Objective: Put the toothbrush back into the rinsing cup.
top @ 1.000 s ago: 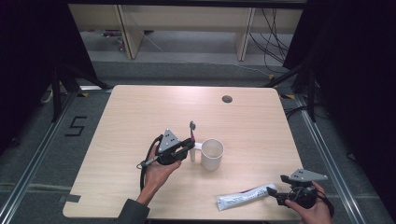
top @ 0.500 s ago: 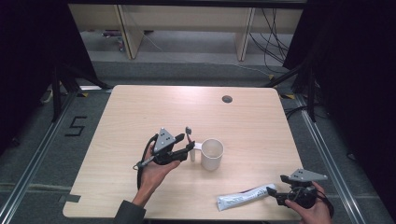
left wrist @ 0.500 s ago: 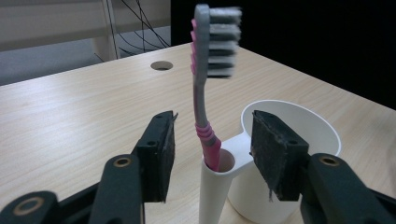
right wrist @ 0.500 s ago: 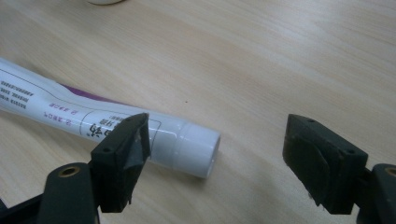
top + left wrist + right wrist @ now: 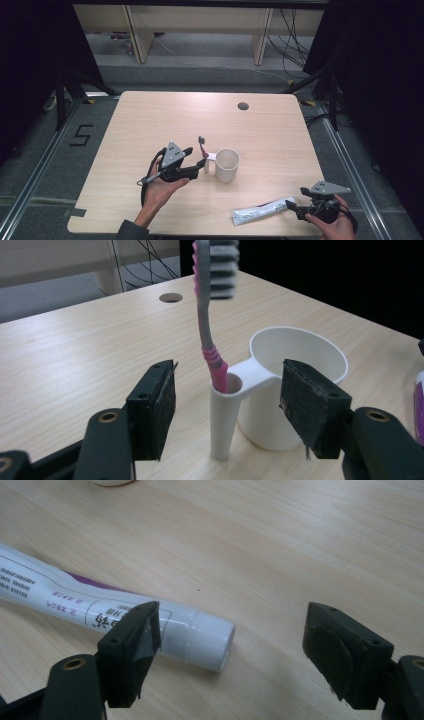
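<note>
Two grippers on the table (image 5: 150,120), one per hand. Left gripper (image 5: 200,165) sits just left of the cup (image 5: 226,165); its jaws have just been opening and now stand apart on either side of the toothbrush (image 5: 209,335), pads clear of it.

Hidden or unclear: in the left gripper view the bristle head is cut off by the top edge. The lower handle is out of sight inside the narrow side holder (image 5: 223,415) joined to the cup, so how deep it goes cannot be told. In the high view the toothbrush (image 5: 202,145) is small and its bristle side cannot be made out. The tube (image 5: 115,615) runs off the left edge of the right gripper view, so its far end is not seen there; the print on it is too blurred to read.

Toothbrush: long axis near upright, head up, pink grip end down in the holder; leans slightly.

Tube (image 5: 260,212): lies flat near the front edge of the table, long axis roughly left to right, cap end toward the right gripper (image 5: 292,207). Right gripper: jaws apart, cap end lying between them close to one pad; whether that pad touches the tube cannot be told.
</note>
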Available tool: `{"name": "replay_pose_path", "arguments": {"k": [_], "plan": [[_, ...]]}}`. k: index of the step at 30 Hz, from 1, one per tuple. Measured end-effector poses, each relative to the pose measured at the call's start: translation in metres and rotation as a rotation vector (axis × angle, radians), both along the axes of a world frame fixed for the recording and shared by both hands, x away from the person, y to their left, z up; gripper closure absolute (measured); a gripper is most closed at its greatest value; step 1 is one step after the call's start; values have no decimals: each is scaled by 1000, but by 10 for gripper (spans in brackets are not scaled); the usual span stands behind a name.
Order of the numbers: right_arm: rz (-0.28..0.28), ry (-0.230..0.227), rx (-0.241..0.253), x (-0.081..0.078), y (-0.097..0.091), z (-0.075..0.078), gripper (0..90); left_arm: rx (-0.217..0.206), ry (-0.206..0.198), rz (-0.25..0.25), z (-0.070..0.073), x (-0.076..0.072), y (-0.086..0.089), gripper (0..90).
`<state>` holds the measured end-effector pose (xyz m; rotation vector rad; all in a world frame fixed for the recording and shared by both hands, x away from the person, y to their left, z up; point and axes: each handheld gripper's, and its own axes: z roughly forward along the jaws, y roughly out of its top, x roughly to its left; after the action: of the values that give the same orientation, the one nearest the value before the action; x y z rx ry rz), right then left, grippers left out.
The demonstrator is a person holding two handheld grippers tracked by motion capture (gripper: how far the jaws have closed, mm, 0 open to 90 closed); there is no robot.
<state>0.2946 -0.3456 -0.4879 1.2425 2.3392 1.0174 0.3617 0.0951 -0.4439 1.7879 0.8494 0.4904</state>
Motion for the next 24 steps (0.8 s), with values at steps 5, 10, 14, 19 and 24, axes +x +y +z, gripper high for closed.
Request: {"name": "replay_pose_path", "arguments": {"k": [5, 10, 14, 19, 24], "plan": [[1, -2, -1, 0, 0, 0, 241, 9, 4, 7, -3, -4, 6, 368], [-12, 18, 15, -1, 1, 0, 242, 9, 7, 13, -3, -6, 11, 363], [-2, 0, 3, 0, 0, 0, 241, 2, 9, 8, -5, -9, 13, 360], [-2, -2, 1, 0, 0, 0, 242, 18, 21, 8, -6, -11, 13, 348], [-2, -1, 2, 0, 0, 0, 242, 24, 39, 8, -8, -13, 14, 303]]}}
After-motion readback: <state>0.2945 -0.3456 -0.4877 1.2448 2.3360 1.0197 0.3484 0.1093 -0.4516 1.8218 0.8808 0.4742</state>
